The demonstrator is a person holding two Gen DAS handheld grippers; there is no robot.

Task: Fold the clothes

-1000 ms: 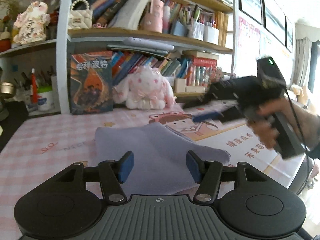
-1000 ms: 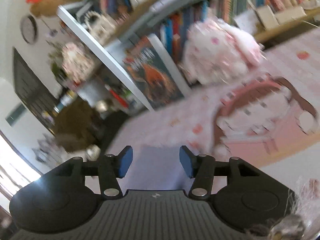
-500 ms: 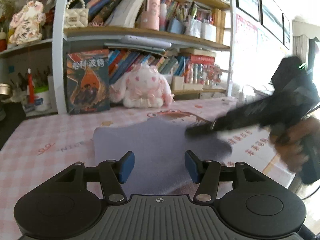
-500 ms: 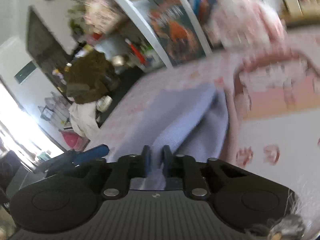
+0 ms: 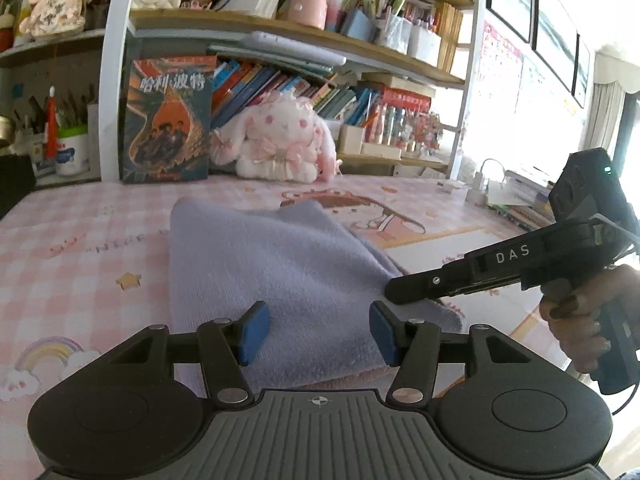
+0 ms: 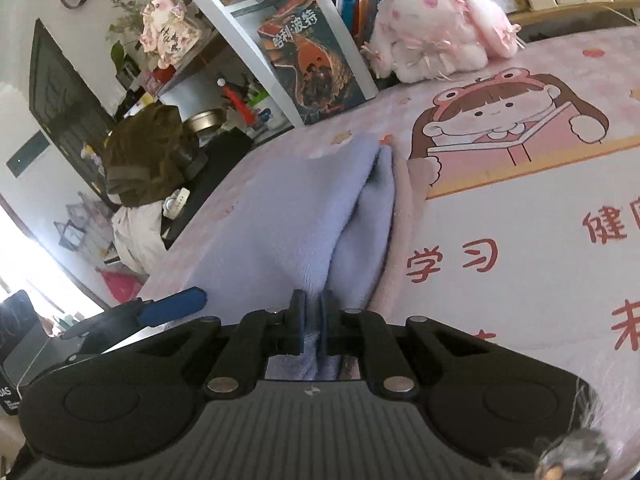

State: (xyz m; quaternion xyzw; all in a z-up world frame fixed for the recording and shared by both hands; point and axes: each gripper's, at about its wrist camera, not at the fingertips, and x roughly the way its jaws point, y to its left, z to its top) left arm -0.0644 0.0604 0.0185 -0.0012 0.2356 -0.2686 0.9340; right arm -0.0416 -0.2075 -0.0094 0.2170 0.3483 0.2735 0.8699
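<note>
Lavender garment (image 5: 280, 264) lies partly doubled on pink worktop (image 5: 80, 248), long axis running away from left gripper (image 5: 316, 334); left gripper spread wide, holding nothing, over garment's near edge; right gripper (image 6: 311, 330) clenched on garment's right-side edge, a pinch of cloth between its pads; right is the nearer, already engaged; fold direction likely leftward across garment.

Bright daylight, fisheye bend at the edges.
We see window (image 5: 612, 120) glare wash out the left view's right side; shelves (image 5: 280, 36) curve, and both views stay mostly sharp.
</note>
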